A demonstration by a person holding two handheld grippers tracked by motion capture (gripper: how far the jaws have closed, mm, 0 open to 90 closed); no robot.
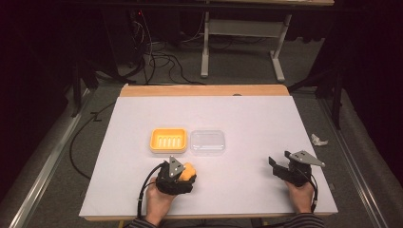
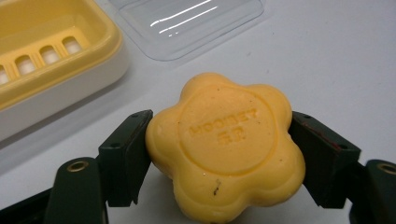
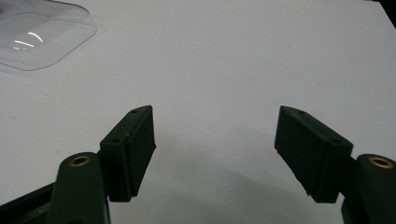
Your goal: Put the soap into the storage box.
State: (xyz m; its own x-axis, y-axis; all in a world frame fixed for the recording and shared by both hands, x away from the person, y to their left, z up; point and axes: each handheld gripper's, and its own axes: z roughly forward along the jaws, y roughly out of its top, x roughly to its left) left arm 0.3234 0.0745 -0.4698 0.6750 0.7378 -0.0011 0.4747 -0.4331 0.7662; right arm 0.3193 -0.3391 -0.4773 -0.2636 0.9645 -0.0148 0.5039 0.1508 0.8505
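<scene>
The soap bar is an orange-yellow, flower-shaped piece, and you hold it in your left gripper low over the near-left part of the white table. In the left gripper view the two black jaws are clamped on the bar, one pad pressed against each side lobe, with the stamped face turned up toward the camera. That face carries a raised round disc with embossed lettering (it appears to read "HOONEY", with two smaller characters beneath that cannot be made out). Your left hand enters from the bottom edge of the high view, wrapped around the gripper body, with the grey three-cornered plate on top and the cable looping off to the left. Just beyond the bar stands the yellow soap dish, its slotted tray facing up, and the clear lid lies touching or just beside the dish on its right. Your right gripper rests near the table's near-right corner, well apart from the dish, held in your right hand; its jaws stand wide apart over bare table.
</scene>
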